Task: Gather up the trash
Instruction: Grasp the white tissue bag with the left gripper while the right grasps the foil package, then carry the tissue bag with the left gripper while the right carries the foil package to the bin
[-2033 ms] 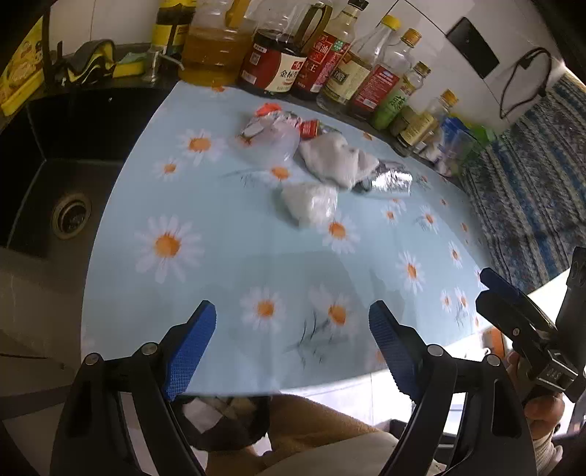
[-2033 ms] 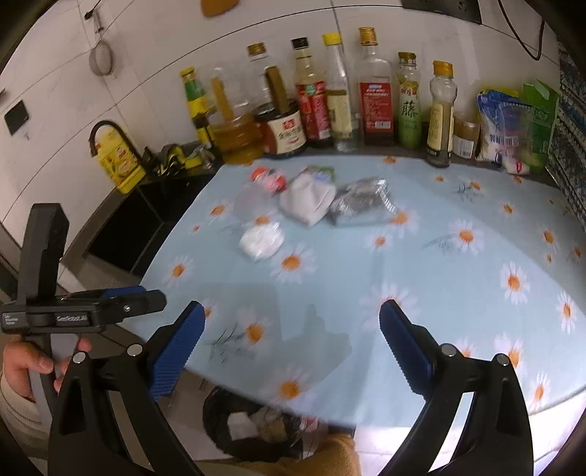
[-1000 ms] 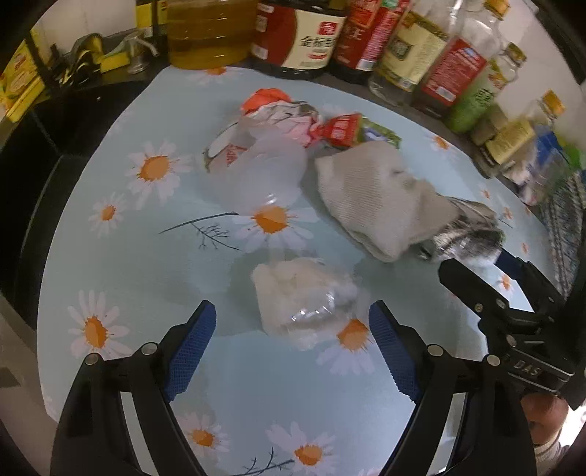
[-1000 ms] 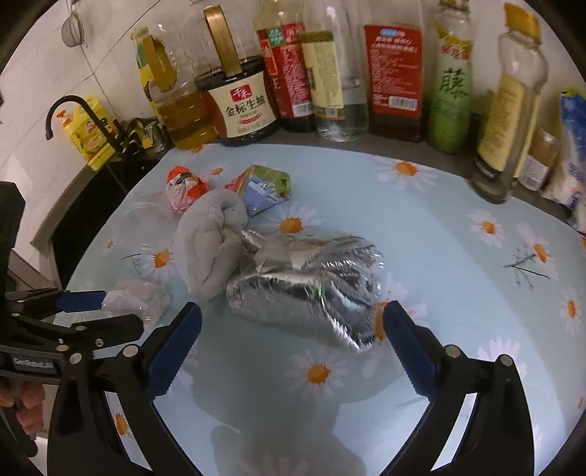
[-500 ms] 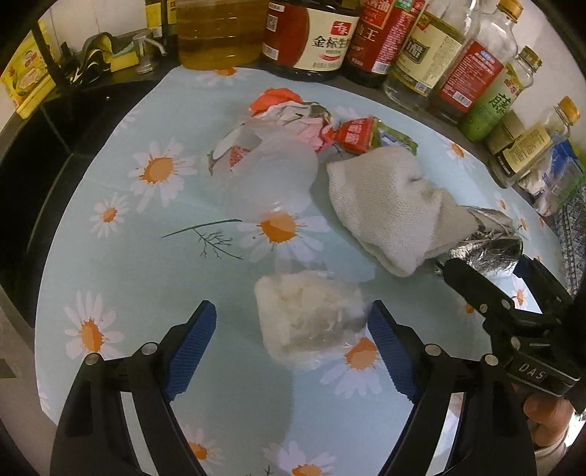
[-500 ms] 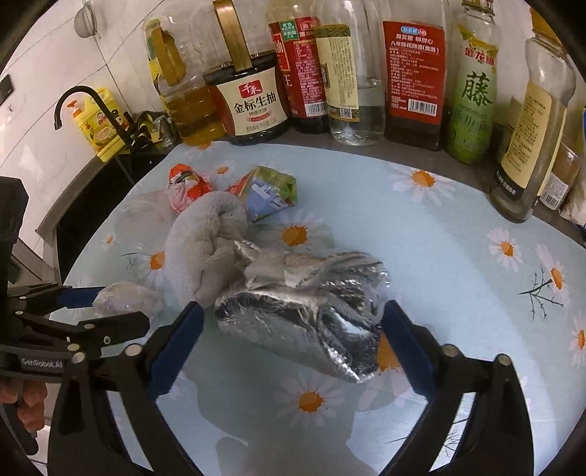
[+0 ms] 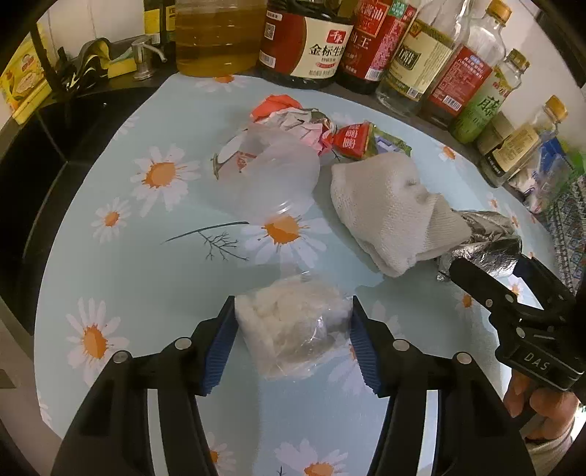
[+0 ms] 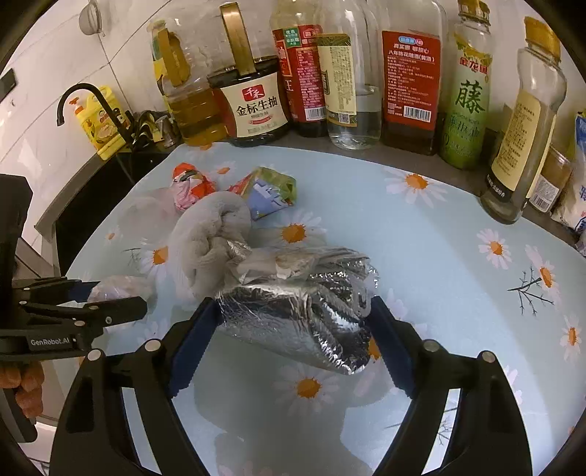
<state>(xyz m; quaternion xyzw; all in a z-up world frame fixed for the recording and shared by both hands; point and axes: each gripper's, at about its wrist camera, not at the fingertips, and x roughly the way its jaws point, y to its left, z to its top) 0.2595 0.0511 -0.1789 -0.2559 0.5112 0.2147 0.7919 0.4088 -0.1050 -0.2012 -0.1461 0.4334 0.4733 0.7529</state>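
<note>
The trash sits bunched on the daisy cloth: a clear bag of white clumps (image 7: 293,326), a crumpled silver foil bag (image 8: 304,304), and a see-through plastic cup (image 7: 271,179) on its side. Red wrappers (image 7: 289,113) lie behind it.

The bottle necks (image 8: 472,11) ahead of the right gripper (image 8: 289,340) are cut off by the frame's top. The grey cloth (image 7: 388,208) covers the near end of the foil bag (image 7: 487,238) right of the left gripper (image 7: 291,344). The clear bag's (image 7: 293,329) white contents cannot be identified.
</note>
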